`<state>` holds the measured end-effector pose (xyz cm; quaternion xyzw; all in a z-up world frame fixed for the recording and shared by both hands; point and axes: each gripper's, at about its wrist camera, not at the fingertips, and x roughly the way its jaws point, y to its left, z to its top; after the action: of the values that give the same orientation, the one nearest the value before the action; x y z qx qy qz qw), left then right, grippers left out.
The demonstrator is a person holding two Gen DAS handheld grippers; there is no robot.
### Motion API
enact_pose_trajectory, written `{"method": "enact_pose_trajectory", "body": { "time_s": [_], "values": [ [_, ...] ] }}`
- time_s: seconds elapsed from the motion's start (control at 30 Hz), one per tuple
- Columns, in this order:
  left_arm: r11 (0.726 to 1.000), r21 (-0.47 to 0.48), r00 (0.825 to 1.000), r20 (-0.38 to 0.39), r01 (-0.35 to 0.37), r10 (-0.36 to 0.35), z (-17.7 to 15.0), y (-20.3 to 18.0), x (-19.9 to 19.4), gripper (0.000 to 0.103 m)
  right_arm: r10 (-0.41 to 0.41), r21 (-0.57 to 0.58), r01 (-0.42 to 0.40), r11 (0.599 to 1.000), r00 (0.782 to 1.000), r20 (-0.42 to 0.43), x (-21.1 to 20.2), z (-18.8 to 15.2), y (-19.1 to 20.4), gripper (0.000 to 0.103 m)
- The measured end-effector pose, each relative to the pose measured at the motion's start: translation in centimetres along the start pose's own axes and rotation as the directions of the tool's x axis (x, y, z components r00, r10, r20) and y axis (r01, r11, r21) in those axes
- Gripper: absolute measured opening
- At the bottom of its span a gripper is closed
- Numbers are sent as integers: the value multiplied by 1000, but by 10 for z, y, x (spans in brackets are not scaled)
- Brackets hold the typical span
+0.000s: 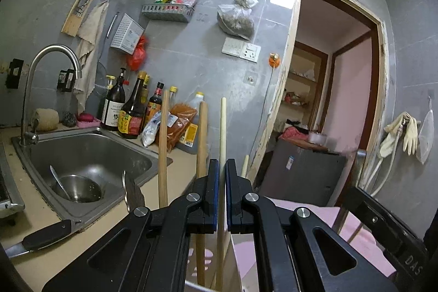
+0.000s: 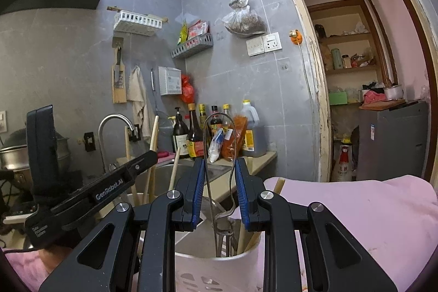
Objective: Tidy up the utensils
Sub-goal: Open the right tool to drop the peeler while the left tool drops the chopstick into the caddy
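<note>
gripping a pale wooden stick (image 1: 222, 155) tight between its two fingers, the left gripper (image 1: 222, 193) was squeezed almost shut, with the stick standing straight up through the thin gap. two more wooden sticks (image 1: 163, 149) stood just beside it on the left, and all of them went down into a white holder cup (image 2: 219, 268) below. the right gripper (image 2: 219, 190) had its fingers spread wide apart. a shiny metal utensil with a looped wire top (image 2: 219, 144) stood up between those fingers, and i could not tell if the blue pads (image 2: 198, 190) touched it. its bottom end sat in the same white holder cup, next to some wooden handles (image 2: 247, 237). the cup stood beside a steel sink (image 1: 82, 152). a small steel bowl with a spoon (image 1: 76, 186) lay in the sink. a knife with a black handle (image 1: 46, 236) lay on the counter (image 1: 35, 262) near the sink edge.
</note>
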<state>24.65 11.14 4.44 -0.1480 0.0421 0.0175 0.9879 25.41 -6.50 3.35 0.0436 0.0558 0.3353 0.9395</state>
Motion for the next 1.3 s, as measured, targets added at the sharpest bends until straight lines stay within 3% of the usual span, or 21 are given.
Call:
{"method": "enact_pose_trajectory", "body": {
  "time_s": [0.53, 0.7, 1.03, 1.13, 1.3],
  "values": [
    [997, -2, 995, -70, 73, -73, -13, 8, -6, 4, -12, -20, 12, 1000, 1000, -7, 1, -4, 4, 24],
    [995, -11, 993, -65, 99, -100, -11, 8, -11, 24, -13, -36, 14, 999, 1000, 11, -2, -4, 7, 30],
    [993, -12, 992, -50, 113, -114, -4, 10, -21, 25, -43, -54, 47, 997, 997, 64, -11, 1, 11, 31],
    [993, -5, 992, -45, 116, -116, -2, 9, -24, 25, -61, -62, 66, 996, 995, 80, -14, 5, 12, 36],
    [992, -3, 991, -49, 125, -125, -1, 7, -27, 33, -100, -77, 108, 991, 990, 95, -22, 12, 11, 42]
  ]
}}
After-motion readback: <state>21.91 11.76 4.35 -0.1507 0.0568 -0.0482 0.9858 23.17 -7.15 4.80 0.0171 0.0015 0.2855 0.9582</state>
